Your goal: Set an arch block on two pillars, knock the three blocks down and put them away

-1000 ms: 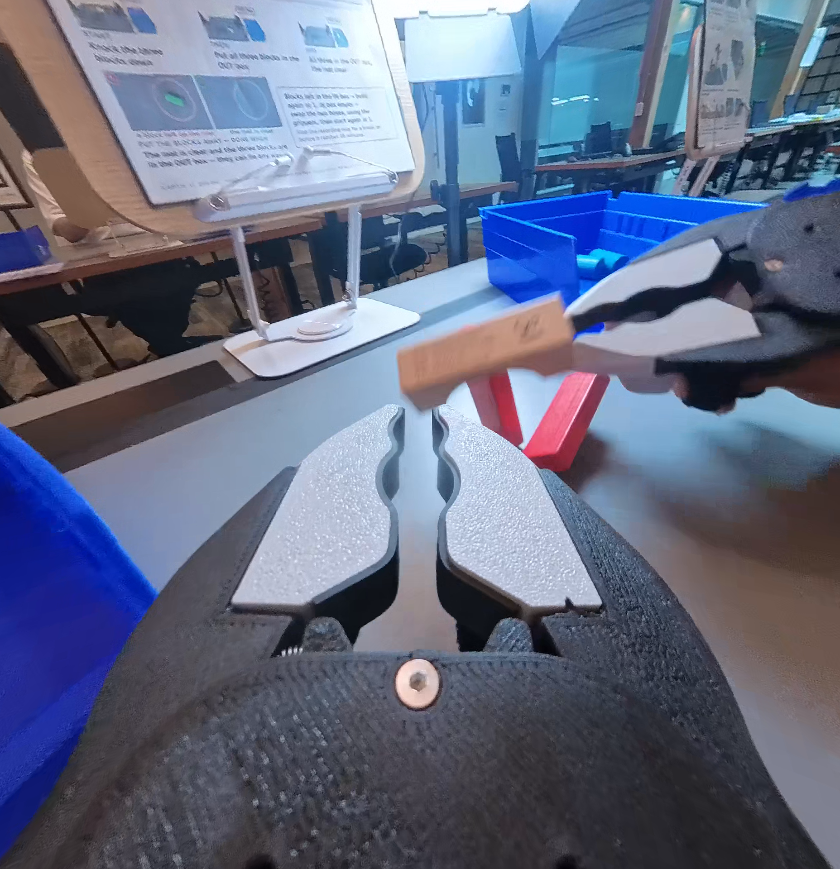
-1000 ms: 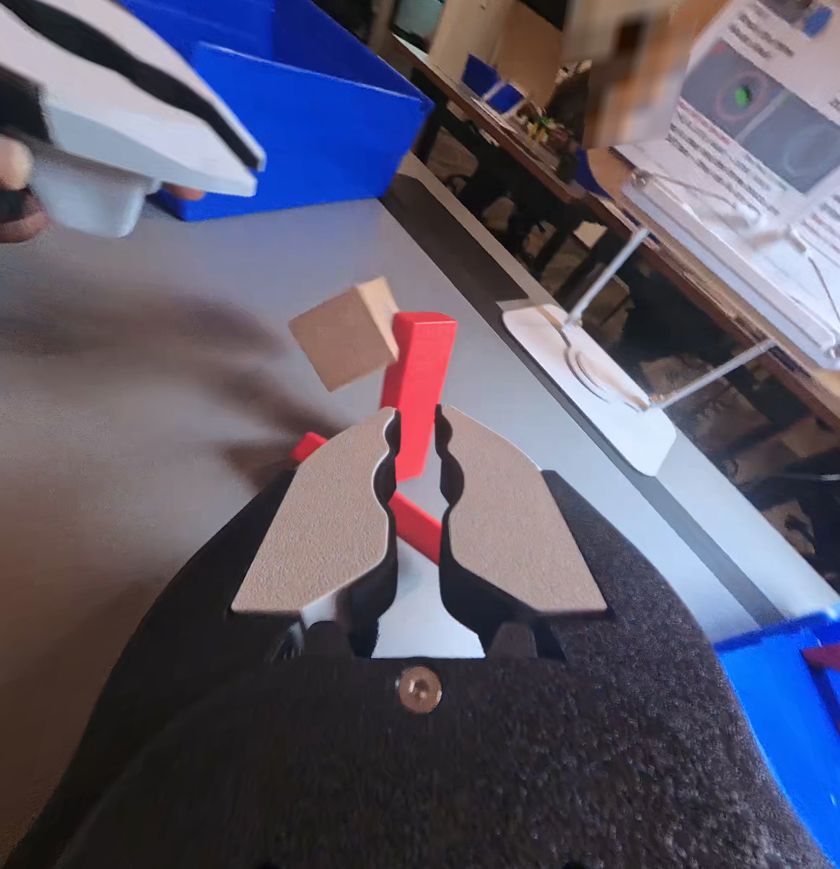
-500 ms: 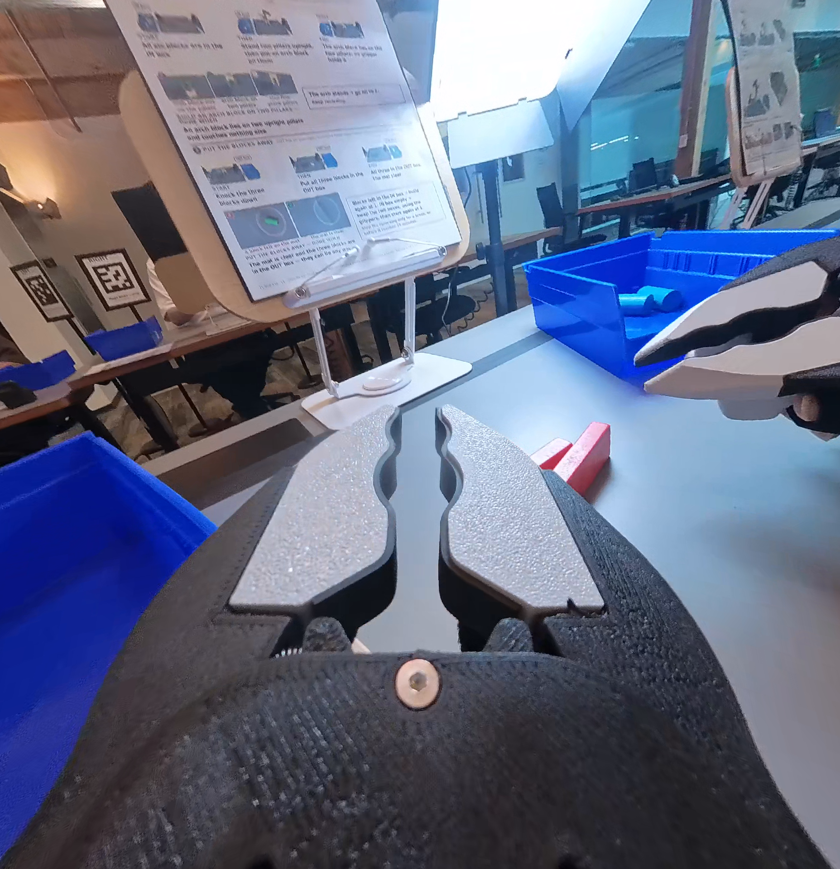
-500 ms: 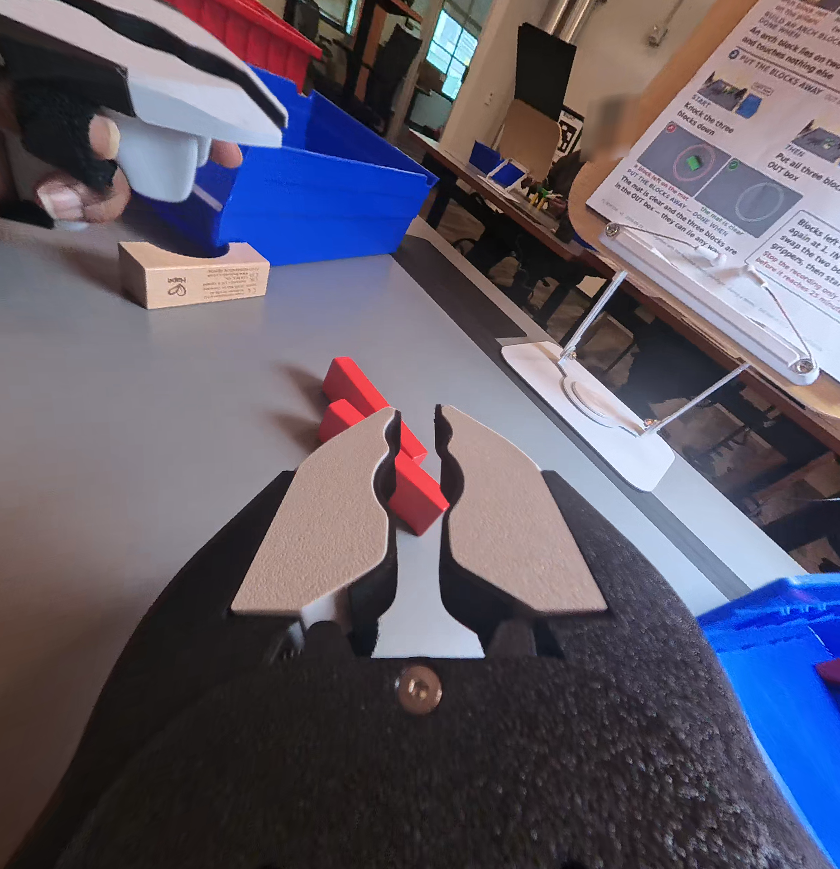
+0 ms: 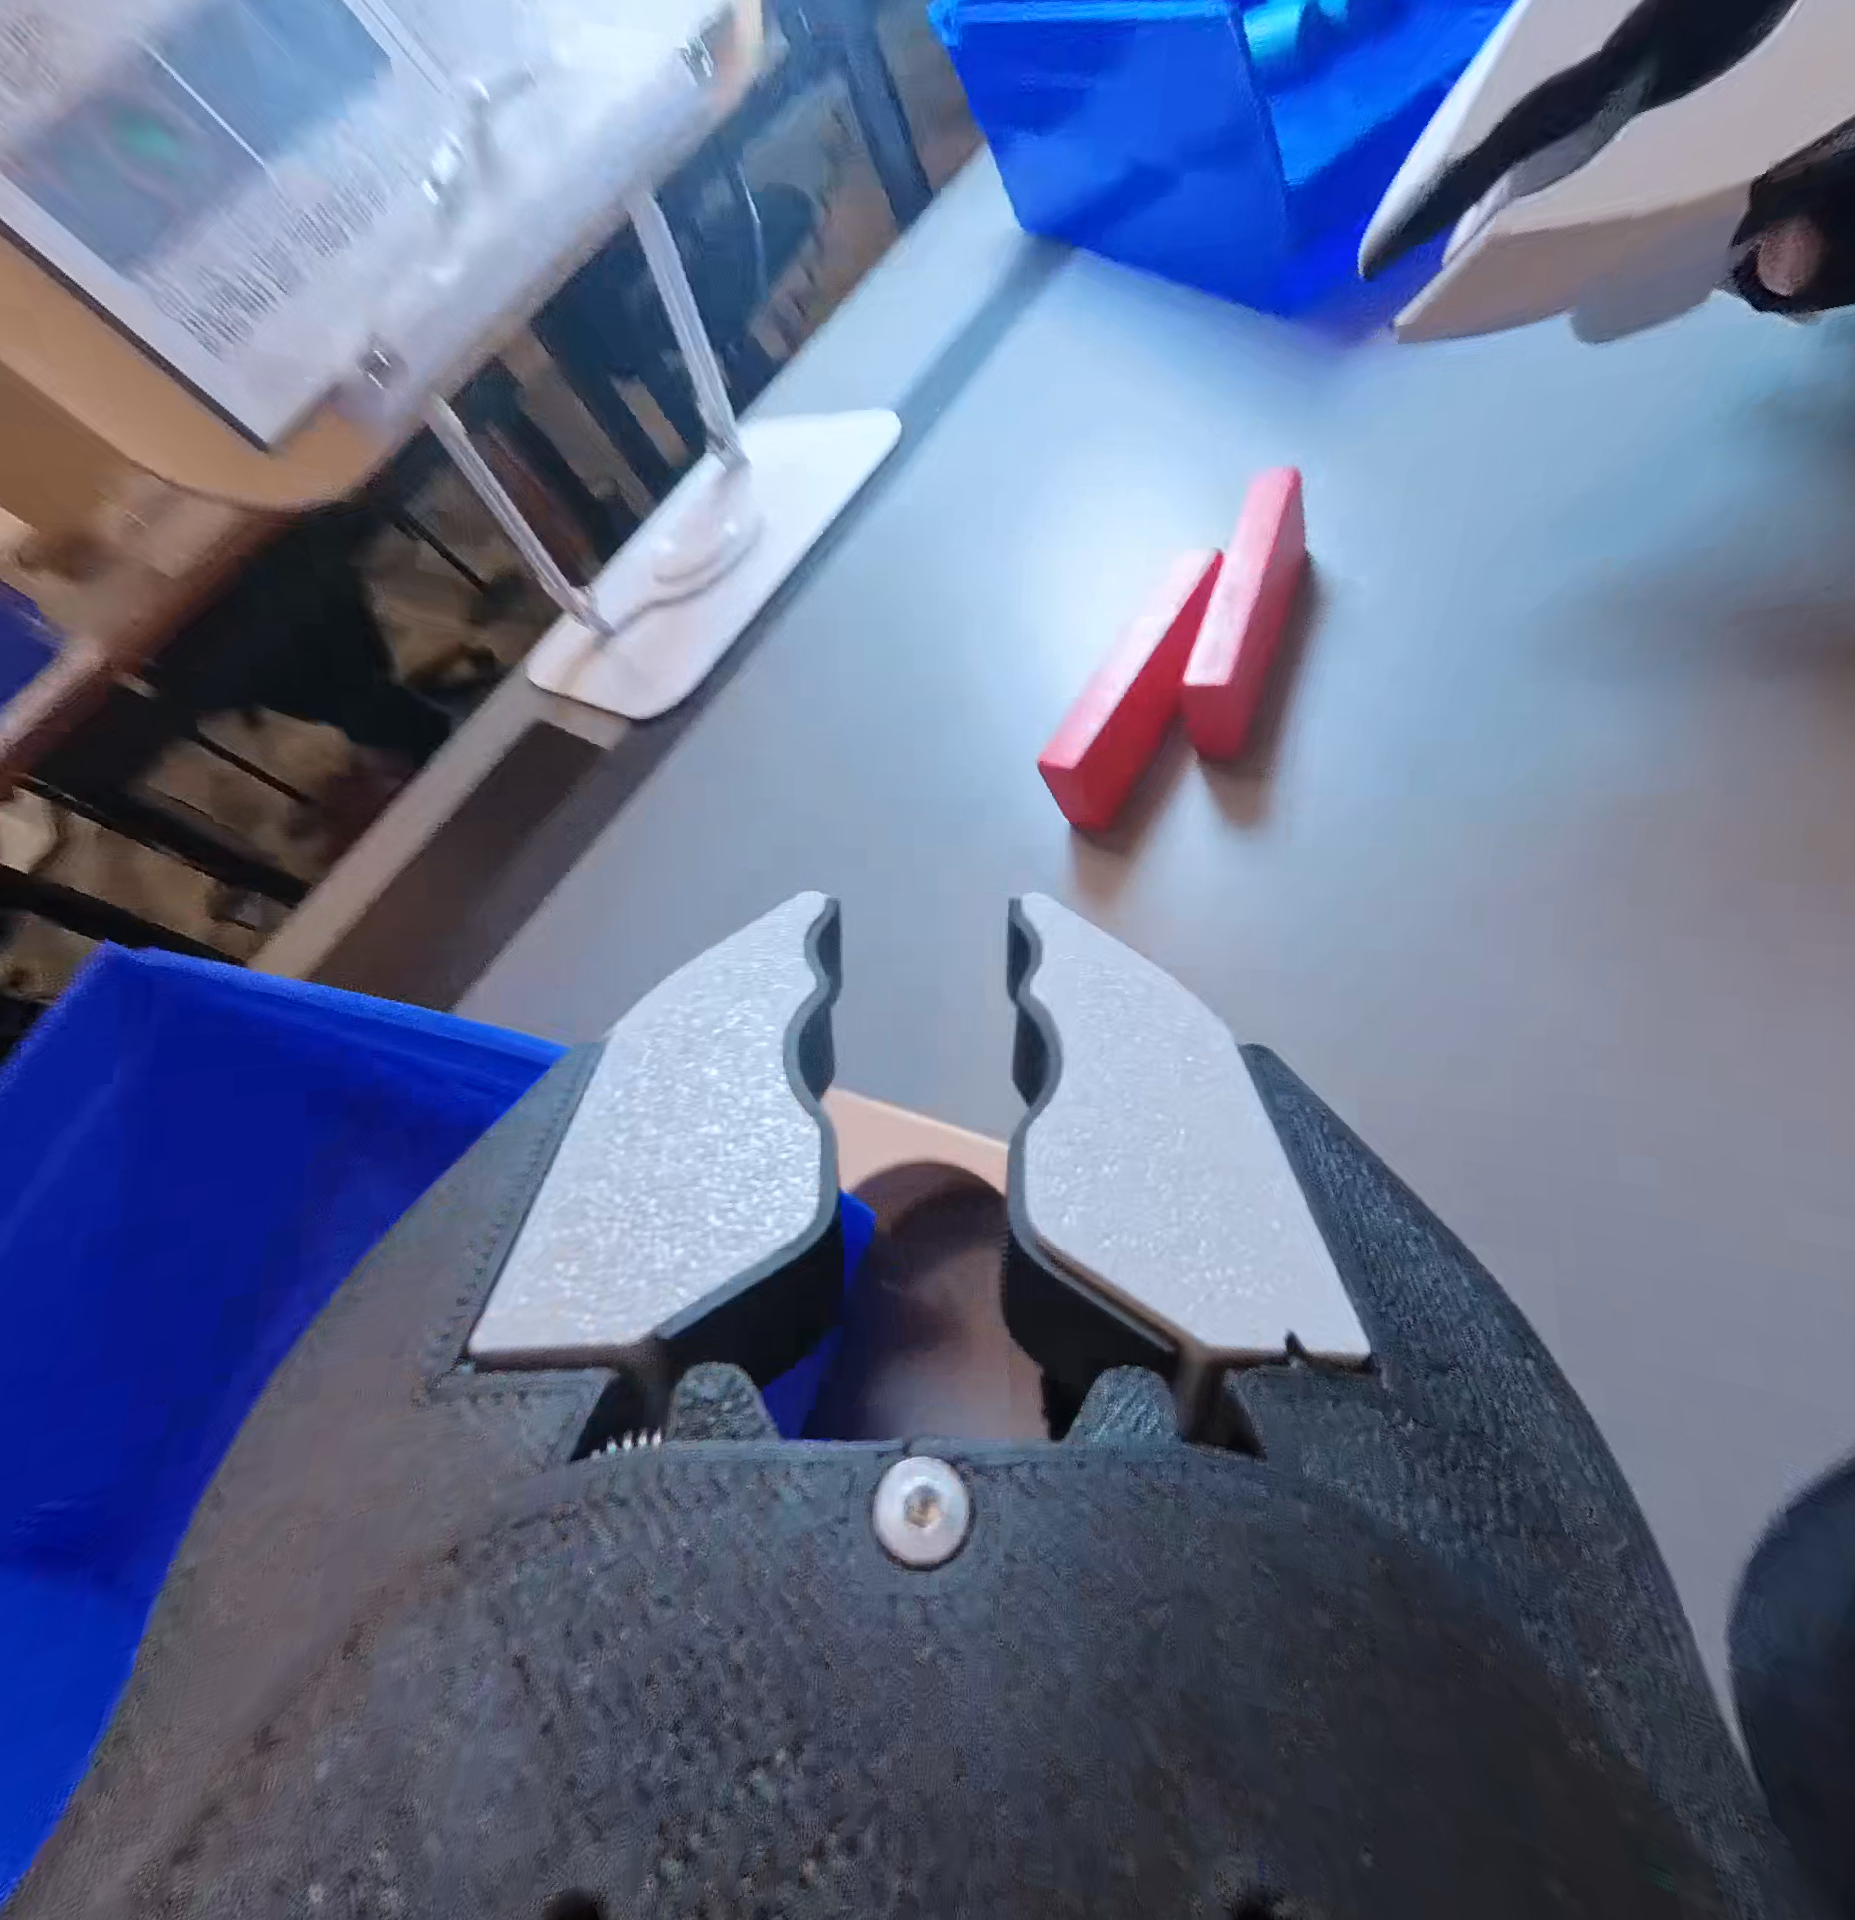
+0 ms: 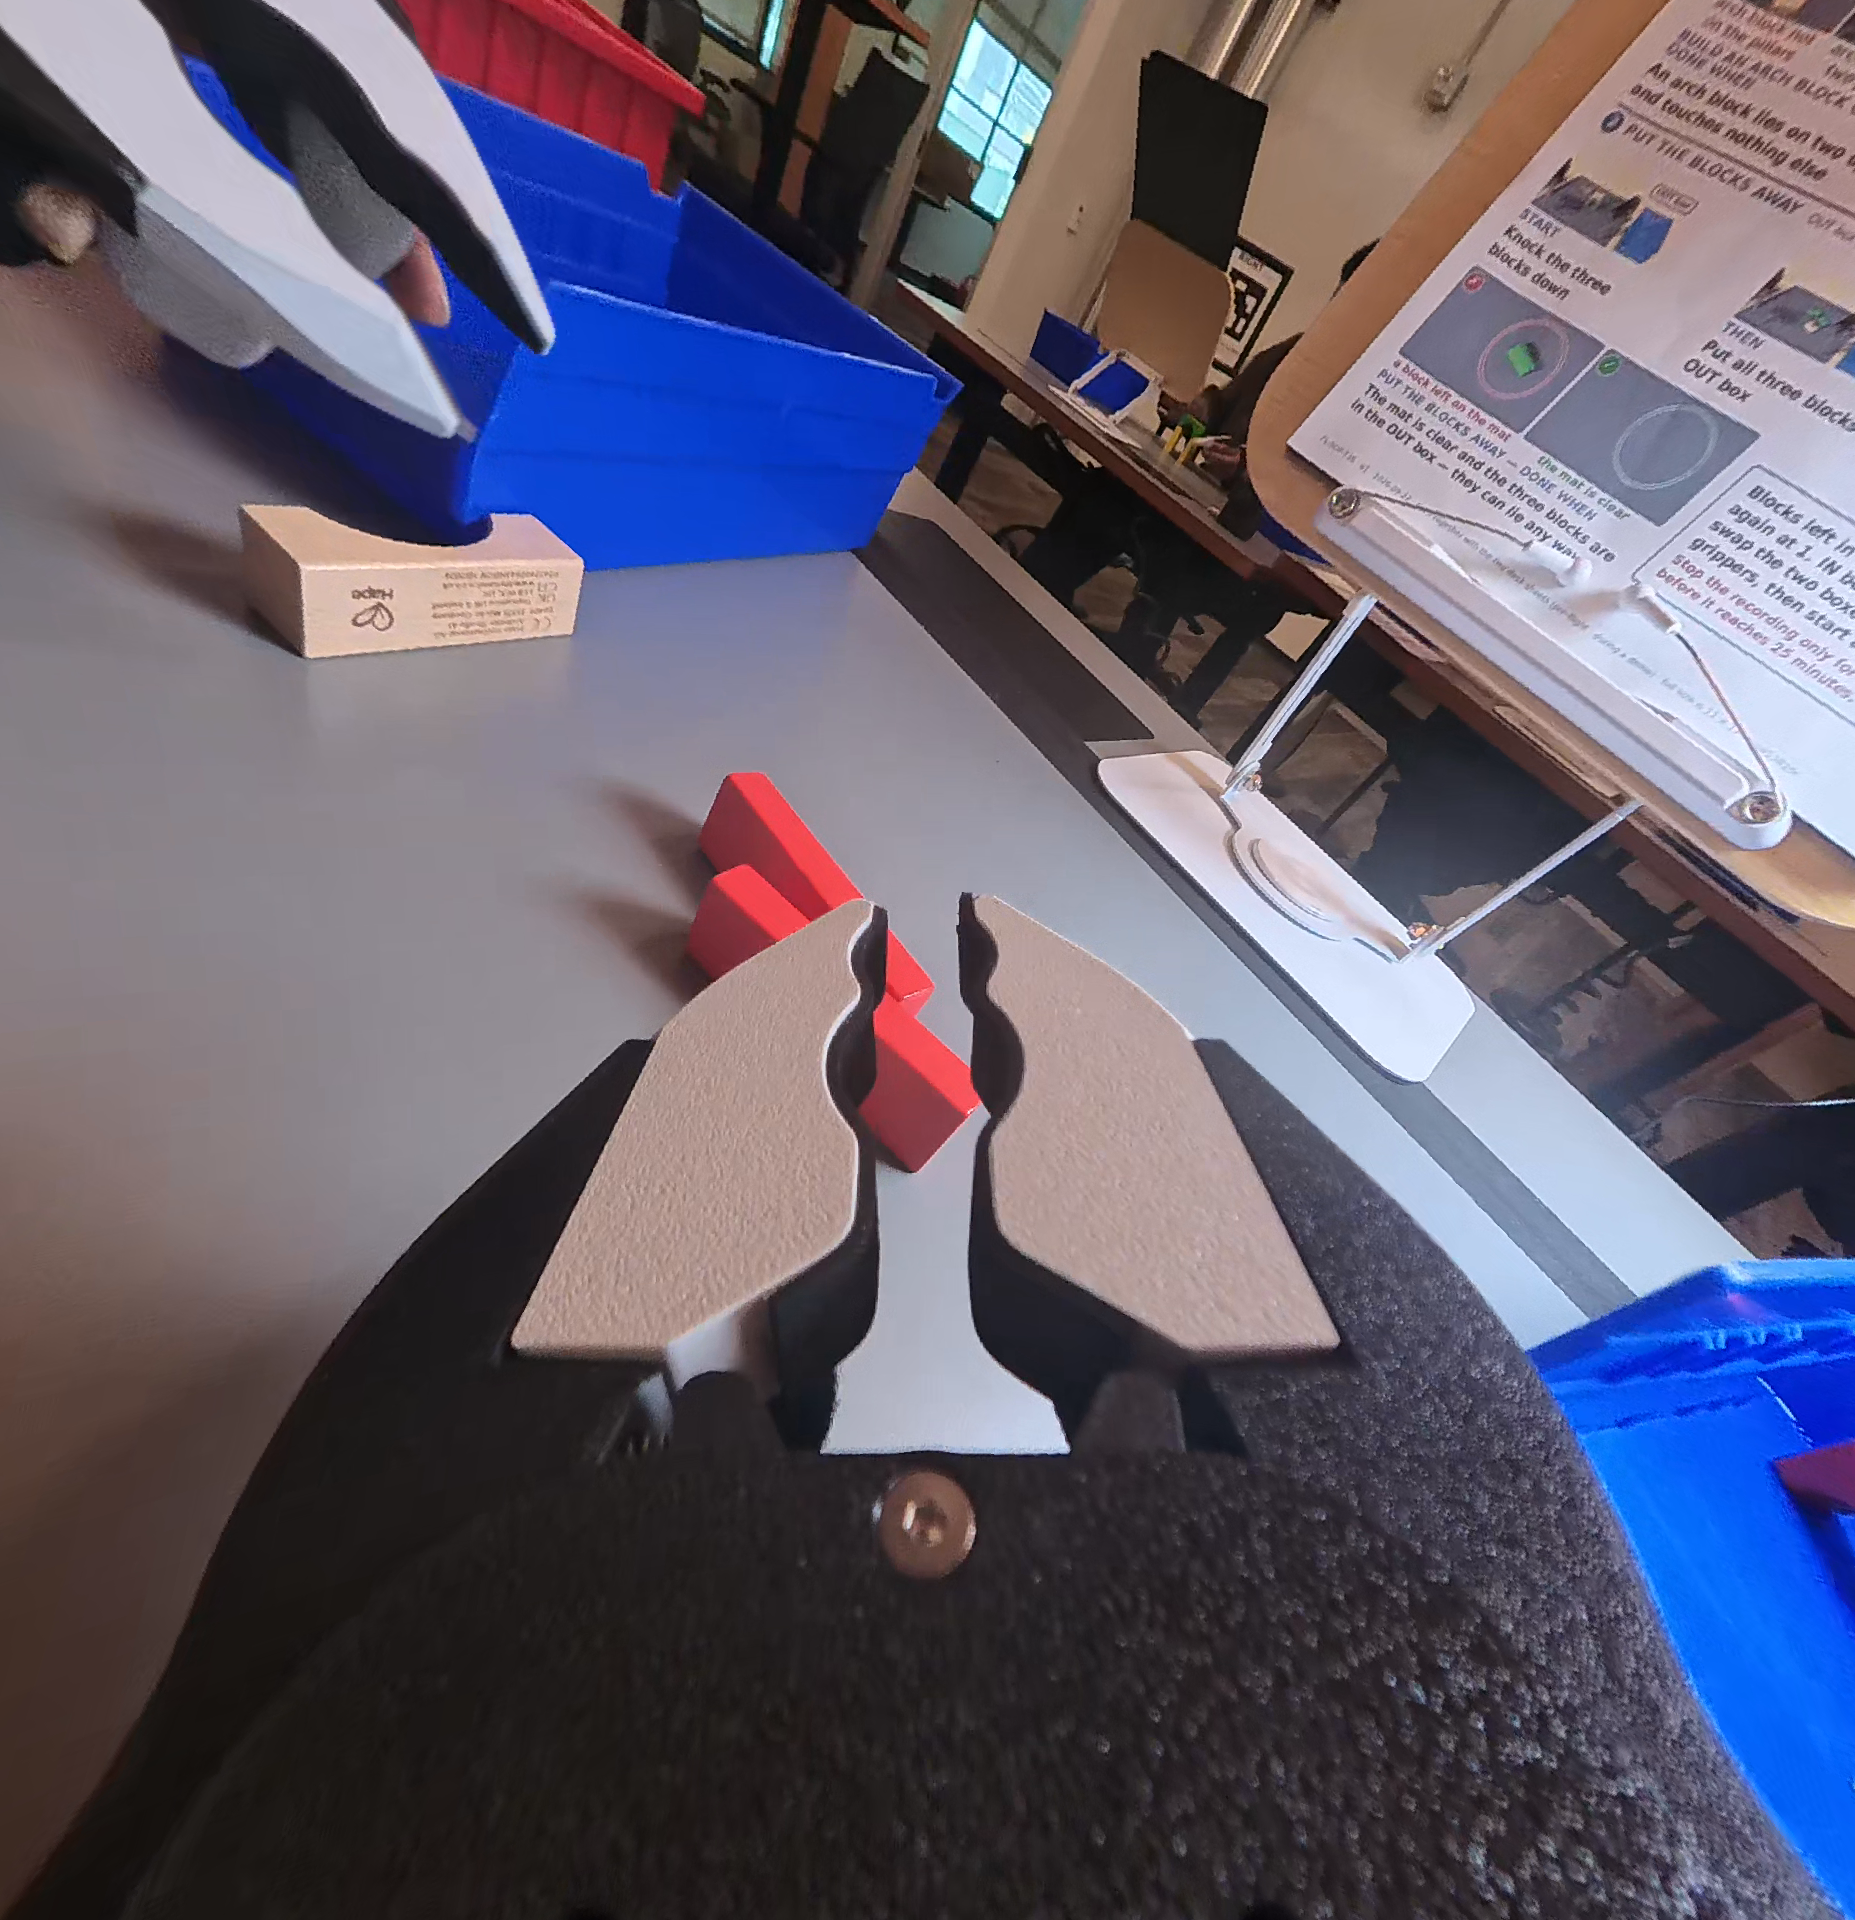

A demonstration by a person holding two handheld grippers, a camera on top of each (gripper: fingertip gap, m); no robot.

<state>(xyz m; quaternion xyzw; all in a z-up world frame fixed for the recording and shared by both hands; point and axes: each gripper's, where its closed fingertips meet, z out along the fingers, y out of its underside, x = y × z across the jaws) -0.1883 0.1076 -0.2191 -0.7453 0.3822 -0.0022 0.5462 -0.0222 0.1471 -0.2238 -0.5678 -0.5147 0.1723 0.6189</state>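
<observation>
Two red pillar blocks (image 5: 1141, 686) (image 5: 1247, 613) lie flat side by side on the grey table; they also show in the right wrist view (image 6: 777, 842) (image 6: 918, 1091). The tan arch block (image 6: 414, 582) lies on the table, hollow side up, against a blue bin (image 6: 694, 436). My left gripper (image 5: 923, 914) is open and empty right above the arch block (image 5: 902, 1122), which shows between its fingers; the gripper also shows in the right wrist view (image 6: 502, 384). My right gripper (image 6: 923, 914) is shut and empty, just above the near ends of the red blocks; the left wrist view shows it at top right (image 5: 1385, 296).
A white document stand (image 6: 1287, 904) with an instruction sheet stands at the table's far edge. A second blue bin (image 6: 1733, 1455) with several blocks in it sits at my right; the left wrist view shows it too (image 5: 1162, 156). A red bin (image 6: 549, 52) is behind the first blue bin. Across from one pair of fingers to the other is roughly 20 centimetres.
The three blocks toppled and now lie still on the table. My left gripper has opened and tipped down over the arch block. My right gripper has stayed shut and hardly moved.
</observation>
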